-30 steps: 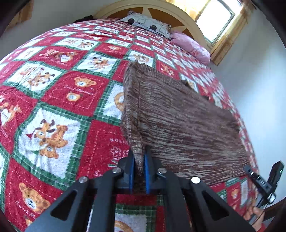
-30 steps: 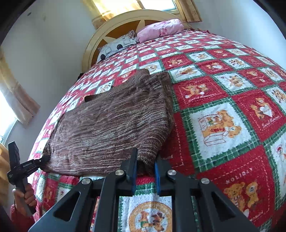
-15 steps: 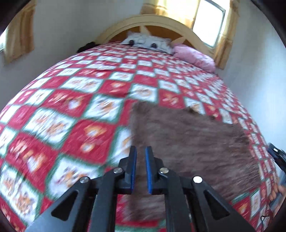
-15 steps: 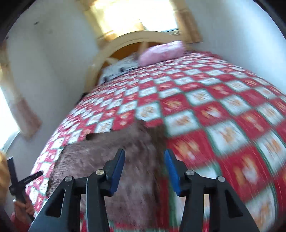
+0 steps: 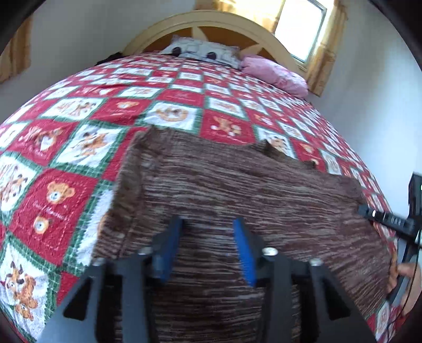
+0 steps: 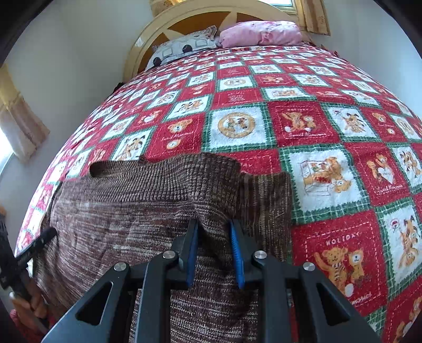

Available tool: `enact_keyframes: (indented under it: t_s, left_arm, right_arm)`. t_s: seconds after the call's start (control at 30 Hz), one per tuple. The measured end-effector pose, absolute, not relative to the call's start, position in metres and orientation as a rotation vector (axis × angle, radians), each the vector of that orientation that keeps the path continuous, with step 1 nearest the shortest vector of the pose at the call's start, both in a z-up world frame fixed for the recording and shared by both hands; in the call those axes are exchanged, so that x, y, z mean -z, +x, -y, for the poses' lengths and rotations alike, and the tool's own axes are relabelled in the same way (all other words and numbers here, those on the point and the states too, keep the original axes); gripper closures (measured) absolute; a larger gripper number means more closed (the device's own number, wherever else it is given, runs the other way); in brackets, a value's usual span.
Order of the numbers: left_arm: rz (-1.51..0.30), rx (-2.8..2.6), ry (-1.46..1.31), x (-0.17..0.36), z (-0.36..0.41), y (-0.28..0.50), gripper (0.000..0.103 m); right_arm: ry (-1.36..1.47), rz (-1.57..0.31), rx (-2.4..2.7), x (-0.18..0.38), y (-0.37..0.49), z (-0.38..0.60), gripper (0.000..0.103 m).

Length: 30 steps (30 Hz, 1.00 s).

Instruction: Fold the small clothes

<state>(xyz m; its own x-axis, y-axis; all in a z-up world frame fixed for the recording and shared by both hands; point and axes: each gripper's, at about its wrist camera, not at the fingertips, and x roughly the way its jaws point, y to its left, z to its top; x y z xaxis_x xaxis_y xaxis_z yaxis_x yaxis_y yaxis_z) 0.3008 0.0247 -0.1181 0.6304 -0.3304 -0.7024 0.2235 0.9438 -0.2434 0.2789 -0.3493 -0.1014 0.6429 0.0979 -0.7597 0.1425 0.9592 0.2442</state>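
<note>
A brown knitted sweater (image 5: 237,195) lies folded flat on the red and green teddy-bear quilt (image 5: 79,137). My left gripper (image 5: 208,224) is open and empty, hovering over the sweater's near part. The sweater also shows in the right wrist view (image 6: 147,205), with a raised ridge of knit running between the jaws. My right gripper (image 6: 213,224) is open over the sweater's right part, its blue pads standing apart on either side of that ridge. Each view shows the other gripper at its edge.
The quilt (image 6: 329,126) covers the whole bed. A grey patterned pillow (image 5: 203,50) and a pink pillow (image 5: 274,74) lie at the wooden headboard (image 5: 211,23). Walls and a window border the bed on the right.
Both grippers let go of the sweater's near edge and opened. They moved forward and now hover over the sweater, which lies flat.
</note>
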Motion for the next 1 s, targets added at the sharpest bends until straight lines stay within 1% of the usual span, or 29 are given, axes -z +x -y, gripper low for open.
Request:
enact_keyframes:
  t_s: [0.07, 0.17, 0.37, 0.67, 0.7, 0.73, 0.83, 0.93, 1.0]
  left_arm:
    - [-0.828, 0.319, -0.095, 0.117, -0.017, 0.300, 0.041]
    - [-0.828, 0.312, -0.037, 0.117, -0.008, 0.300, 0.035]
    - [-0.828, 0.333, -0.075, 0.118, -0.014, 0.304, 0.034]
    - [-0.827, 0.343, -0.092, 0.118, -0.016, 0.303, 0.034]
    - [-0.827, 0.345, -0.095, 0.118, -0.016, 0.303, 0.034]
    - [-0.827, 0.346, -0.096, 0.118, -0.016, 0.303, 0.034]
    - [-0.827, 0.350, -0.103, 0.118, -0.016, 0.303, 0.034]
    - [-0.827, 0.353, -0.110, 0.118, -0.016, 0.303, 0.034]
    - [-0.827, 0.354, -0.113, 0.118, -0.016, 0.303, 0.034]
  right_arm:
    - [0.339, -0.791, 0.027, 0.089, 0.270, 0.358, 0.079]
    - [0.359, -0.740, 0.057, 0.079, 0.267, 0.370, 0.079]
    - [0.359, -0.894, 0.043, 0.107, 0.299, 0.370, 0.079]
    - [0.268, -0.887, 0.024, 0.106, 0.298, 0.353, 0.079]
    - [0.250, -0.887, 0.028, 0.106, 0.298, 0.351, 0.080]
    - [0.227, -0.883, 0.032, 0.105, 0.297, 0.347, 0.089]
    - [0.143, -0.883, 0.028, 0.101, 0.297, 0.332, 0.096]
    - [0.115, -0.851, 0.052, 0.092, 0.294, 0.329, 0.098]
    - [0.108, -0.797, 0.113, 0.081, 0.287, 0.337, 0.098]
